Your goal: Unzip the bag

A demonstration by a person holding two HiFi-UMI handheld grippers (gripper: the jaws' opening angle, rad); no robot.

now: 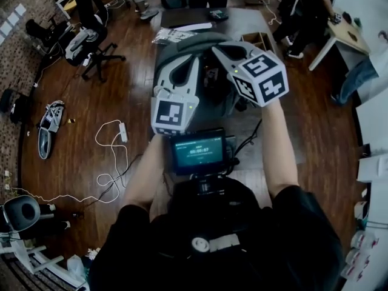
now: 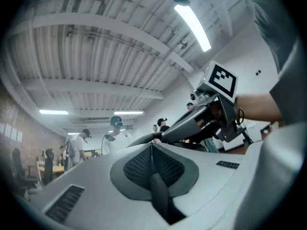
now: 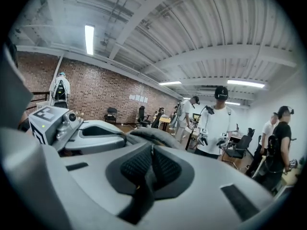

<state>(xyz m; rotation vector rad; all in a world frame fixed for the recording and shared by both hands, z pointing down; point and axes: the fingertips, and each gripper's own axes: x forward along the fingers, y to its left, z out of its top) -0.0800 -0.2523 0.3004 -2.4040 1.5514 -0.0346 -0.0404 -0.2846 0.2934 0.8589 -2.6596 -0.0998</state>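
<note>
A dark grey bag (image 1: 209, 80) lies on the table (image 1: 242, 23) in the head view, mostly hidden behind my two grippers. My left gripper (image 1: 180, 58) is held over the bag's left part, my right gripper (image 1: 217, 48) over its right part. Both point upward towards the ceiling. In the left gripper view the left gripper (image 2: 152, 145) has its pads together with nothing seen between them, and the right gripper's body (image 2: 211, 104) crosses behind it. The right gripper (image 3: 152, 150) also shows its pads closed. The bag's curved dark top (image 3: 153, 135) rises just beyond them. The zipper is not visible.
A small open box (image 1: 257, 39) and loose papers (image 1: 173, 35) lie at the table's far end. Office chairs (image 1: 91, 41) stand to the left, and cables (image 1: 112, 156) trail on the wooden floor. Several people (image 3: 218, 123) stand in the room behind.
</note>
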